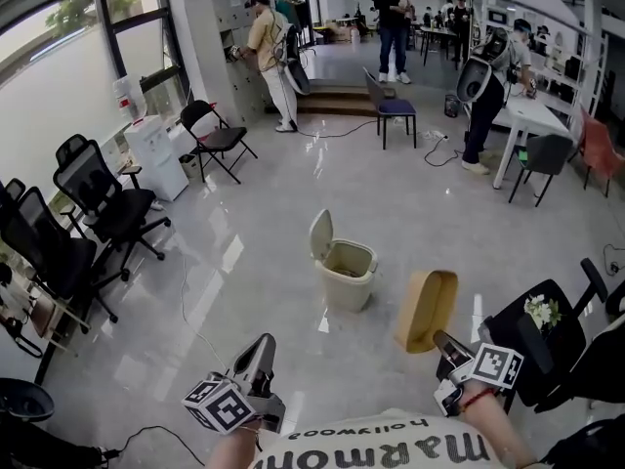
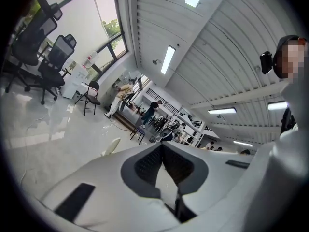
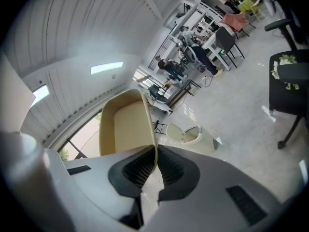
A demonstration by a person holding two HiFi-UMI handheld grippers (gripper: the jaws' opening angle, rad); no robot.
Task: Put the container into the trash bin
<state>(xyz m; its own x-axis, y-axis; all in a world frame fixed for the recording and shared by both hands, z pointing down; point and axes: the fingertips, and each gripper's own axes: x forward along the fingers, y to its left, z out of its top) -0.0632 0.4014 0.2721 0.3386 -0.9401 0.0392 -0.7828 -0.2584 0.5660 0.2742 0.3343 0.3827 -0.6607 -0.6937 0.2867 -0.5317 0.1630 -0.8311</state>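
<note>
**Container gripped, bin waiting ahead**

The right tongs are clamped on the rim of the tan container, holding it upright off the floor for carrying. The left tongs are closed on nothing. Ahead of both stands the trash bin, lid up.

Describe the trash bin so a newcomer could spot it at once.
On the glossy floor, the trash bin stands alone mid-room, apart from the black office chairs at left. It is the only cream tub standing there, lid flipped up.
</note>
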